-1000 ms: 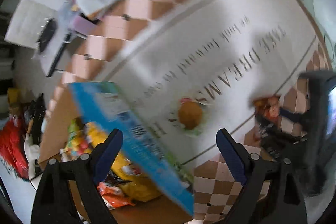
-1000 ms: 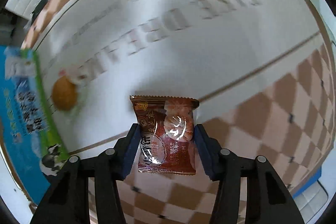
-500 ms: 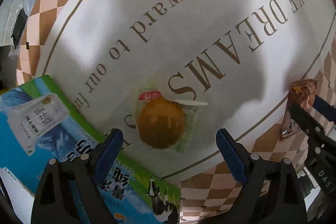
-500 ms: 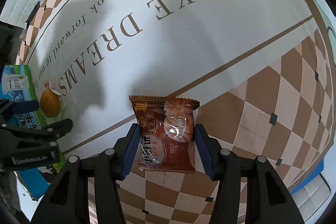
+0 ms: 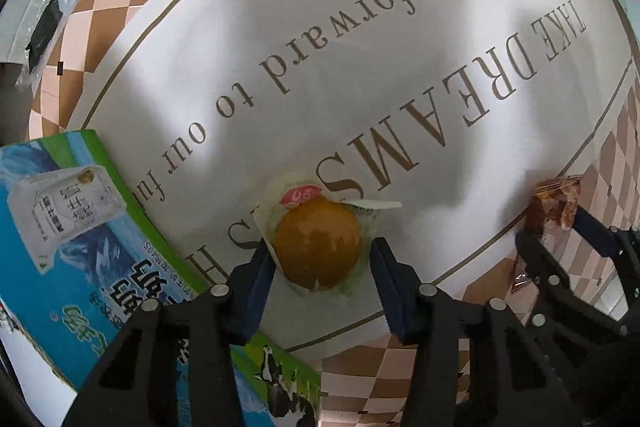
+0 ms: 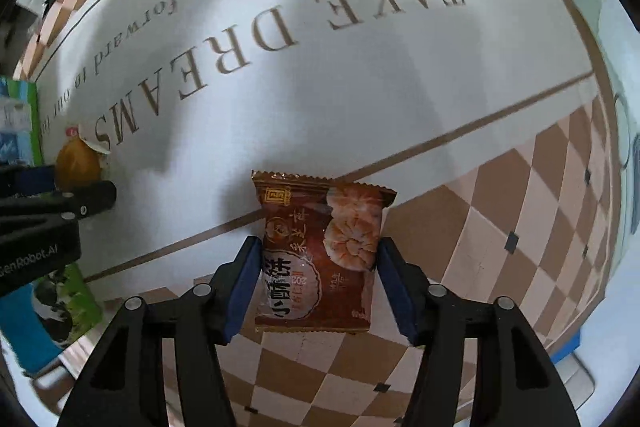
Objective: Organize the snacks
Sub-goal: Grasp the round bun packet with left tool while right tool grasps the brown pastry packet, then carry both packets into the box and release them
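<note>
A round golden bun (image 5: 318, 245) in a clear wrapper lies on the white tablecloth (image 5: 360, 27). My left gripper (image 5: 322, 259) points down over it with its jaws closing, and the pads touch the wrapper on both sides. A red snack packet (image 6: 316, 247) lies flat at the cloth's checkered border between the pads of my right gripper (image 6: 318, 267), whose jaws are opening while they still meet the packet's edges. The left wrist view shows the packet (image 5: 556, 203) and the right gripper (image 5: 560, 227) at the right. The right wrist view has the bun (image 6: 76, 159) and the left gripper (image 6: 76, 185) at the left.
A blue and green milk carton box (image 5: 80, 247) lies right beside the bun on the left, also visible as the box (image 6: 24, 131) at the left edge of the right wrist view. The cloth carries large brown lettering. Clutter in clear plastic (image 5: 44, 27) sits at the far left corner.
My left gripper came down over the bun and its jaws closed in from wide apart onto the wrapper. The right gripper sank a little and its jaws spread slightly around the packet.
</note>
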The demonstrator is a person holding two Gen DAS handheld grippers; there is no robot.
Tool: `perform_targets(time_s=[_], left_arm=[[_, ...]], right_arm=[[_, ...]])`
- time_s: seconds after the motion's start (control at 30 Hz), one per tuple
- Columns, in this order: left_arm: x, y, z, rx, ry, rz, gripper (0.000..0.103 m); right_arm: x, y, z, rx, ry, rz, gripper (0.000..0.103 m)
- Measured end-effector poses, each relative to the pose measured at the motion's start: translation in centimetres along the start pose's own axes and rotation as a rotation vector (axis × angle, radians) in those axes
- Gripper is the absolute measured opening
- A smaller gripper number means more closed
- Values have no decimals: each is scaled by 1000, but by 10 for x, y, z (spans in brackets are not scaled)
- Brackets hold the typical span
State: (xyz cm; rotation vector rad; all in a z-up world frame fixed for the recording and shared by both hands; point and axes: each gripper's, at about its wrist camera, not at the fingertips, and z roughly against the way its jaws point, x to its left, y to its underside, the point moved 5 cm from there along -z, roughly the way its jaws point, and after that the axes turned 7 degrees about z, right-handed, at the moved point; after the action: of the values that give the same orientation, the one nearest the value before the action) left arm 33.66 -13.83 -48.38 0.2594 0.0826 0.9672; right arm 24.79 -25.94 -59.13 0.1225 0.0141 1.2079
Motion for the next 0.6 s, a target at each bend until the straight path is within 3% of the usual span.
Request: perform_targets(time_s=[0.3, 0.37, 0.6], left_arm=[[-3, 18, 29, -90, 39, 49, 44], [-4, 23, 35, -103, 48, 57, 44], [-2, 37, 72, -174, 84, 52, 44]], right_arm=[[-2, 9, 11, -30, -34, -22, 59], [-23, 7, 23, -45, -42, -24, 59], [-28, 5, 69, -119, -69, -16, 59]])
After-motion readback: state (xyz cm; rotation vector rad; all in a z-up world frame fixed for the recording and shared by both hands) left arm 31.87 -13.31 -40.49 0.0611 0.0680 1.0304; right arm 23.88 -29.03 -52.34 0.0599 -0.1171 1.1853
